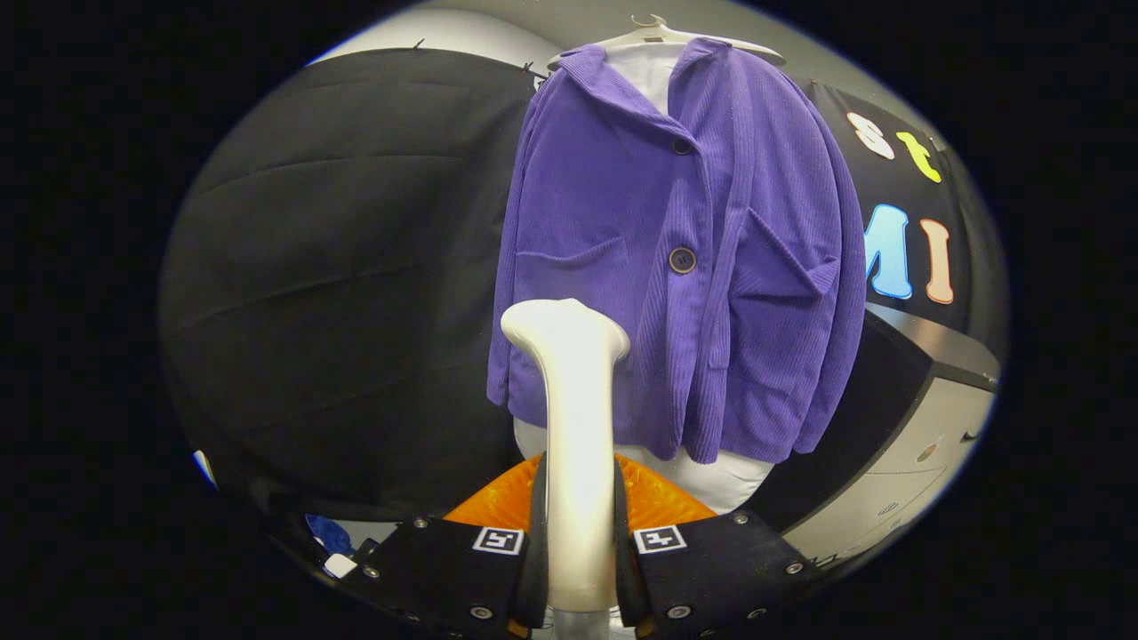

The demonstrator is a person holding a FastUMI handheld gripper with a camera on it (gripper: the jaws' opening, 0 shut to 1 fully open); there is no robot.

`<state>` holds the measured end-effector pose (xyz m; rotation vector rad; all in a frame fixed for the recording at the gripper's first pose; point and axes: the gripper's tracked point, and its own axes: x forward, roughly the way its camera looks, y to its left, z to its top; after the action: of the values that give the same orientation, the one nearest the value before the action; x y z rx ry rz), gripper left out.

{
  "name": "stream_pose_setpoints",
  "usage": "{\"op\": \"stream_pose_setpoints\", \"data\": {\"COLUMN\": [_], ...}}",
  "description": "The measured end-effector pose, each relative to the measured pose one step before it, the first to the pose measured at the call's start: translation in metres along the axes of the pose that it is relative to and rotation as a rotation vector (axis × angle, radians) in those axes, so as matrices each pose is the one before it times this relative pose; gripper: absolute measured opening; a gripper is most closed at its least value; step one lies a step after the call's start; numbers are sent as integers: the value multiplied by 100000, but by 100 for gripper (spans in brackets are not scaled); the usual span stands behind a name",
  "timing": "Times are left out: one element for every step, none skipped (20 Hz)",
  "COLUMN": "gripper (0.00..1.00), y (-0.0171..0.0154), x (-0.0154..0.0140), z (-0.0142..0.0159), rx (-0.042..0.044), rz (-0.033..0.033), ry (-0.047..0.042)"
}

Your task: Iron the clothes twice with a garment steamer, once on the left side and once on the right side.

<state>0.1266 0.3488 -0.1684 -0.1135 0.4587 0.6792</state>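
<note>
Purple corduroy fills my forward view: a button-front jacket (676,267) hanging on a pale hanger (662,37), at about twelve to one o'clock from my fingers. Starting from nine o'clock I see the booth's black cloth wall (347,284). Moving right, I have the gripper (578,569) clamped on the white garment steamer (576,444), both fingers pressing its handle (upright between them), its head reaching up over the jacket's lower left panel. An orange ribbed surface (653,502) shows just beyond the fingers. At three to four o'clock stands a grey cabinet (916,444), beside the jacket's right sleeve.
</note>
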Motion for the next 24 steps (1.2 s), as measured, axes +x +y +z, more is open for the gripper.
{"op": "stream_pose_setpoints", "data": {"gripper": [31,31,31,31,31,31,31,31,31,31,31,31,31,31,31,31,31,31,31,31,31,31,31,31], "y": [282,61,101,-36,-87,-129,-56,-286,-540,-605,-578,-584,198,-600,-536,-1402,-755,-841,-1009,-1067,-982,-1140,-1194,-1348], "x": [14,201,75,-10,-23,-185,-306,-355,-109,-376,-529,-752,-1937,-1127,-943,-509,-1447,-1585,-1457,-1587,-1346,-1264,-1199,-1145], "z": [-671,-575,-592,-592,-734,-685,-848,-619,-473,-644,-551,-566,-618,-129,145,95,442,893,1058,1362,1220,1410,1218,1229], "rx": [519,294,63,111,442,721,589,447,536,942,1157,1801,2210,1724,1213,954,1182,1414,666,585,331,186,132,304], "rz": [1197,837,330,76,89,186,77,-168,-201,-286,-477,-591,-237,-400,-525,-576,-450,-723,-1105,-1491,-1425,-1200,-1319,-1554], "ry": [1226,1270,1126,1381,1373,1381,1263,728,830,866,641,454,294,-952,-941,-1246,-1938,-3264,-3834,-3850,-3583,-3084,-2536,-2351]}}
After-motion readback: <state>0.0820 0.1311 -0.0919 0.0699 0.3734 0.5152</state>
